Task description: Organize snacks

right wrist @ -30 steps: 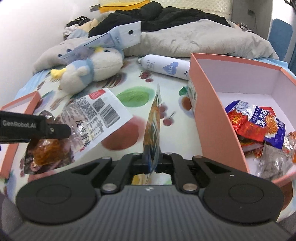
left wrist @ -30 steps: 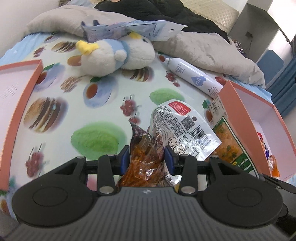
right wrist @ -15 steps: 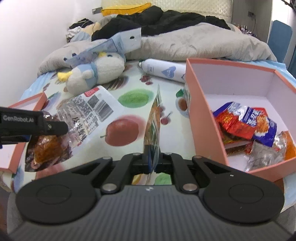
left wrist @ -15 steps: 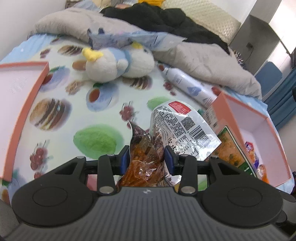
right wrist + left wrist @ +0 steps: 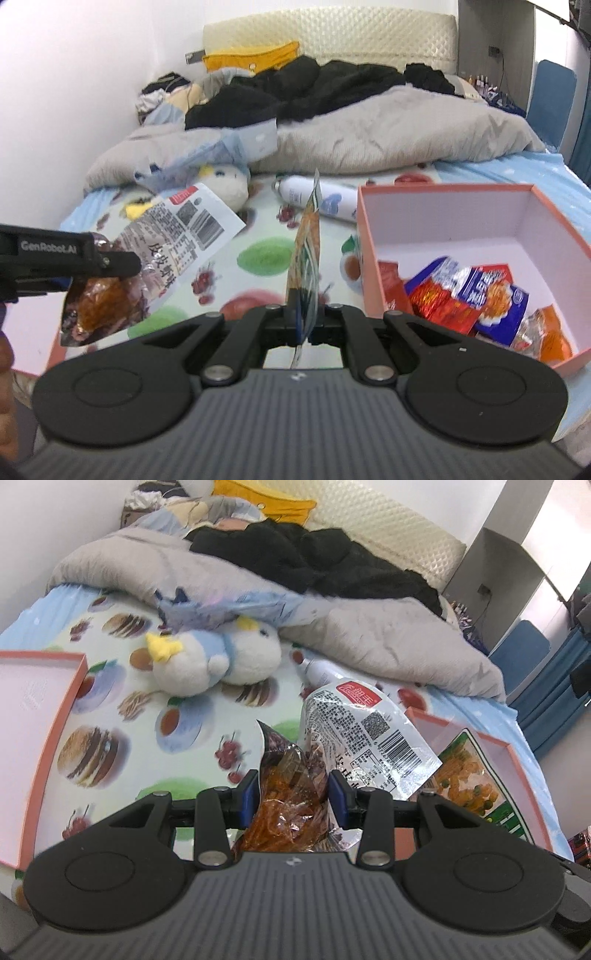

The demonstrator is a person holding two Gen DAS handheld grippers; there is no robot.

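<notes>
Both grippers have risen since a second ago, packets lifted clear of the fruit-print bedsheet (image 5: 258, 258). Left gripper (image 5: 291, 794), marked "GenRobot.AI", is clamped on two packets: a clear pouch of orange-red snack (image 5: 291, 797) and a silver barcode packet (image 5: 365, 734) with a red label. Right gripper (image 5: 303, 317) pinches one flat green-orange packet (image 5: 304, 258) edge-on, upright, just left of the open pink box (image 5: 443, 206) holding several wrappers.
</notes>
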